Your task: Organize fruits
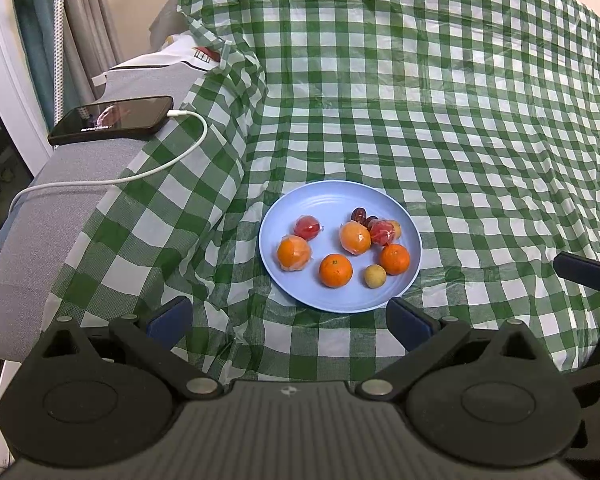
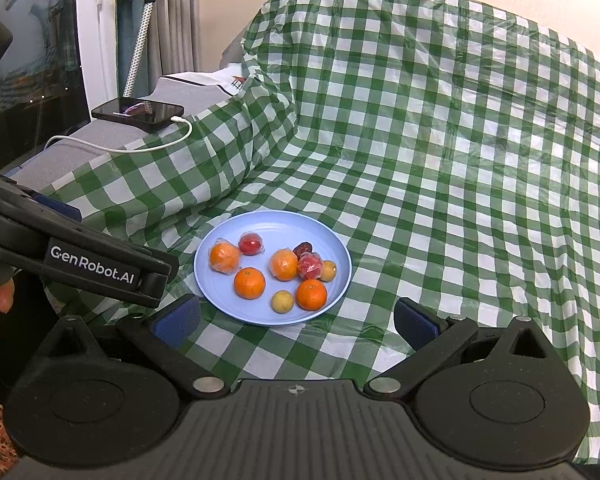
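A light blue plate (image 1: 408, 276) of fruit sits on the green checked cloth (image 1: 460, 120), just ahead of both claws. The left claw (image 1: 290, 318) is spread wide and empty, its right fingertip (image 1: 406, 316) at the plate's near rim. The right claw (image 2: 296, 320) hangs released too, the plate ahead and slightly to its left. Oranges (image 2: 249, 283), red wrapped fruits (image 2: 310, 265) and small yellow ones (image 2: 282, 301) lie scattered on the plate.

Light blue plate (image 1: 404, 280), green-white checked cloth (image 1: 440, 112)
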